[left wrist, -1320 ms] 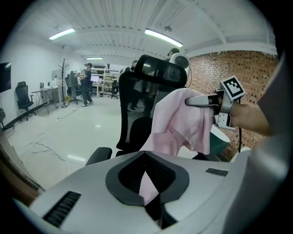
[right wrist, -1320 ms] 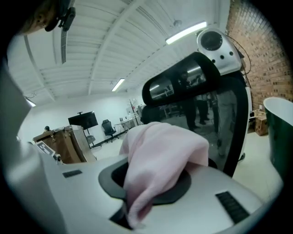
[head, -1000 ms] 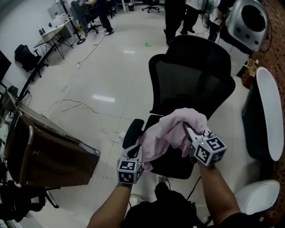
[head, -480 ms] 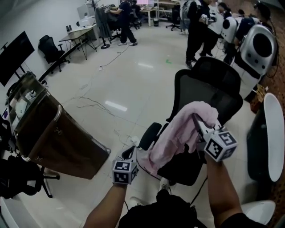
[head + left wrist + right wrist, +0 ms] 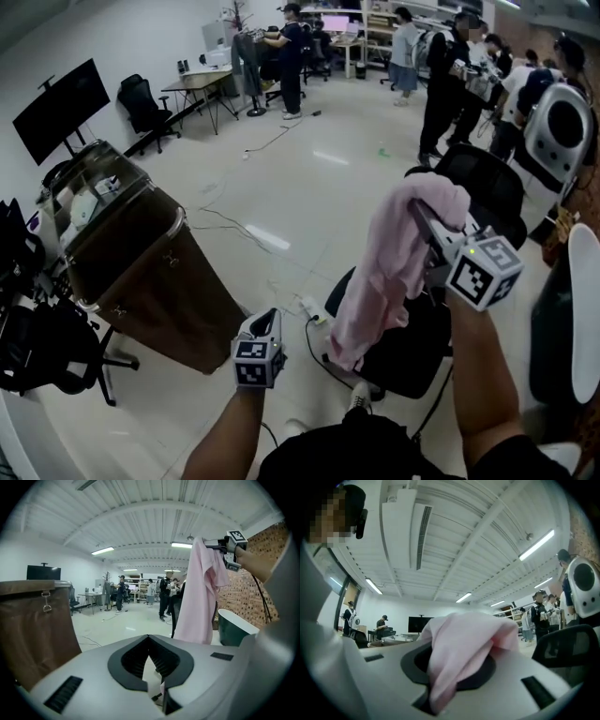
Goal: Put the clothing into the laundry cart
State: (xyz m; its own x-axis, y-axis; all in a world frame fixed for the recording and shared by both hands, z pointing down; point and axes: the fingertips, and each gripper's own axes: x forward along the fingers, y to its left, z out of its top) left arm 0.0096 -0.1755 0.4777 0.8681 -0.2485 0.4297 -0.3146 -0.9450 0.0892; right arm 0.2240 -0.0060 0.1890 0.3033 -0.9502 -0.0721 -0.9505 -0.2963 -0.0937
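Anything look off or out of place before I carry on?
Nothing spilled or damaged. The pink garment hangs from the right gripper, its tail dangling in front of the office chair. Loose cables trail on the floor between chair and laundry cart: a possible snag.

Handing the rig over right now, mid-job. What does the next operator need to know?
Right tongs: shut on the pink garment, held high; the cloth hangs free beside the chair.
Left tongs: shut, empty, held low.
Cart: open-topped, off to the left, apart from the garment.
Done: garment picked up.
Left: carry it over the cart's opening, release, and check that it drops inside.
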